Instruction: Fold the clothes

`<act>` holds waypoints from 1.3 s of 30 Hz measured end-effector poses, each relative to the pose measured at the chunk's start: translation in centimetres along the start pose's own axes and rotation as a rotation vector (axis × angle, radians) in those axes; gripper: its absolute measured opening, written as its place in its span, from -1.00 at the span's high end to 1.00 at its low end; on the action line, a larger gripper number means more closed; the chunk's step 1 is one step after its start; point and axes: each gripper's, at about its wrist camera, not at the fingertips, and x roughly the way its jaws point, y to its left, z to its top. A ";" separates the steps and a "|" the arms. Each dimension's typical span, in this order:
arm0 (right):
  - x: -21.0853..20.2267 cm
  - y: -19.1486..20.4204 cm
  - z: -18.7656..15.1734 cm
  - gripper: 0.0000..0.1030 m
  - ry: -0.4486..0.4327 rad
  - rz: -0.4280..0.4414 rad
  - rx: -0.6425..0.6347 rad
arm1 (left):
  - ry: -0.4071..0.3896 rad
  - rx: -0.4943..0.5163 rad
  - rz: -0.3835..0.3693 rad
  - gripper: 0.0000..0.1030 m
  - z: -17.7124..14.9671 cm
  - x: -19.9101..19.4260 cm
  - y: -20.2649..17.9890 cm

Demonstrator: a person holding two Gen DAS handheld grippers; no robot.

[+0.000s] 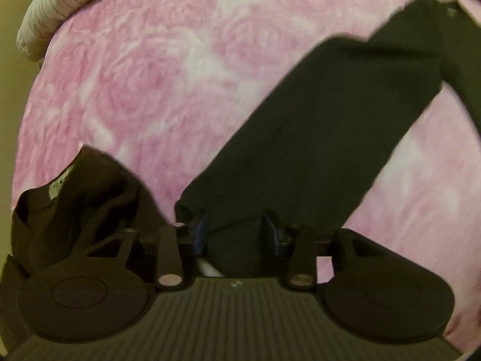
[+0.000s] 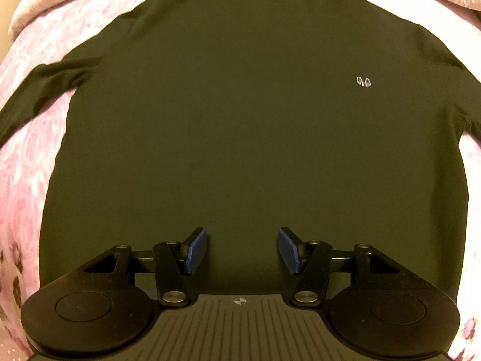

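Sweater [image 2: 240, 114] lies flat on pink floral bedspread [image 1: 144, 84]. Left claw [image 1: 237, 234] points steeply down, pads pinching end of sleeve [image 1: 315, 138]. Right claw [image 2: 242, 249] hovers over hem, jaws apart, empty. Second dark garment [image 1: 78, 198] crumpled nearby.

A small pale chest mark [image 2: 363, 81] on the dark sweater [image 2: 240, 120] looks like "90", though not clearly.
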 end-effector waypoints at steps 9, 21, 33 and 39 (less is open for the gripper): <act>-2.3 -3.0 -3.8 -0.10 0.006 -0.047 0.141 | 0.006 -0.070 0.088 0.49 0.6 -2.5 0.2; -11.1 -10.4 -10.4 -0.11 0.027 -0.147 0.288 | -0.030 -0.116 -0.164 -0.05 -2.5 -13.7 -19.4; -12.4 -17.8 -21.2 -0.12 -0.120 -0.044 0.237 | 0.094 0.007 -0.303 -0.05 -10.7 -15.2 -40.5; -11.8 -23.0 -23.9 -0.12 -0.118 0.029 0.321 | 0.142 -0.091 -0.295 -0.05 -14.5 -15.3 -41.9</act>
